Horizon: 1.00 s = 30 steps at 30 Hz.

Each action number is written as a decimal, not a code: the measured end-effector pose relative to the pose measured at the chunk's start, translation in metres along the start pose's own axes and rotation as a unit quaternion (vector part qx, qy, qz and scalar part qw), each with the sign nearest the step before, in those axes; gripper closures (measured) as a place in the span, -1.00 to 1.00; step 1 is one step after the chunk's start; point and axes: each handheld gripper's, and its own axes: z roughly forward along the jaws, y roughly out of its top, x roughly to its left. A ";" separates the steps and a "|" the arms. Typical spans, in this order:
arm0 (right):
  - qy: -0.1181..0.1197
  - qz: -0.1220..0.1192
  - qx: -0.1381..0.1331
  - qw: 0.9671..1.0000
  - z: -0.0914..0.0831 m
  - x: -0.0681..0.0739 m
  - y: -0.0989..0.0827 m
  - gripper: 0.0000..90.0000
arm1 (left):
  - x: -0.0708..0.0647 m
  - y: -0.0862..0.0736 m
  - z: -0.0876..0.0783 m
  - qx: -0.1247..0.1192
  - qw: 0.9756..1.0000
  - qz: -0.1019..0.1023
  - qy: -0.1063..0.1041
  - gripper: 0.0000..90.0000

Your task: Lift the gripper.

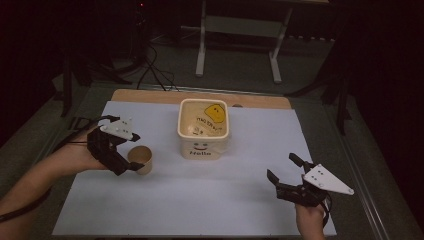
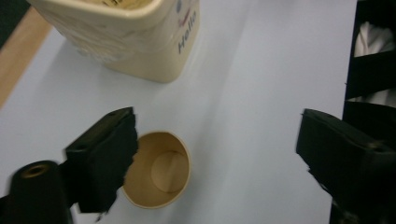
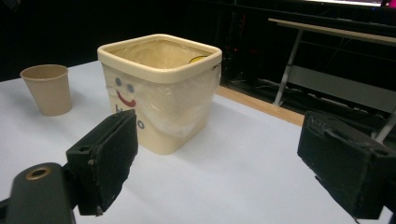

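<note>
Beside bin [image 1: 203, 131], paper cup [image 1: 141, 158] upright, empty; bin plastic-lined.

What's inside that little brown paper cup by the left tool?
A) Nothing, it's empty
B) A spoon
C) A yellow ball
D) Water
A: the left gripper view looks straight down into the paper cup and shows only its bare brown bottom, beside the open left tool.

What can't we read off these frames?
- Paper cup, high view: its near left side is covered by the left tongs.
- Bin, left gripper view: the top is cut off by the frame edge.
- Yellow object inside the bin, right gripper view: mostly hidden by the rim.
- Writing on the bin liner, high view: too small to read.
</note>
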 end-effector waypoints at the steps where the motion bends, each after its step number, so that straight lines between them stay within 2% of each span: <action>1: 0.001 0.000 0.001 1.000 0.000 0.000 0.000 -0.73 | 0.001 -0.001 0.002 0.003 1.000 -0.003 -0.005 -0.60; 5: 0.002 -0.001 0.002 1.000 0.001 0.000 0.000 -0.73 | 0.006 -0.004 0.010 0.027 1.000 -0.004 -0.005 -0.53; 11: 0.003 -0.001 0.003 1.000 0.001 0.001 0.000 -0.73 | 0.011 -0.009 0.023 0.055 0.998 -0.011 -0.001 -0.30; 19: 0.005 -0.001 0.003 1.000 0.001 0.001 0.000 -0.73 | 0.013 -0.012 0.041 0.081 0.996 -0.022 0.001 -0.16; 22: 0.006 -0.003 0.003 1.000 0.002 0.001 0.000 -0.73 | 0.013 -0.013 0.046 0.091 0.996 -0.020 0.001 -0.09; 25: 0.006 -0.003 0.003 1.000 0.002 0.001 0.000 -0.73 | 0.013 -0.014 0.051 0.096 0.995 -0.025 0.004 0.07; 30: 0.007 -0.004 0.005 1.000 0.002 0.001 -0.001 -0.73 | 0.012 -0.019 0.063 0.111 0.993 -0.029 0.008 0.19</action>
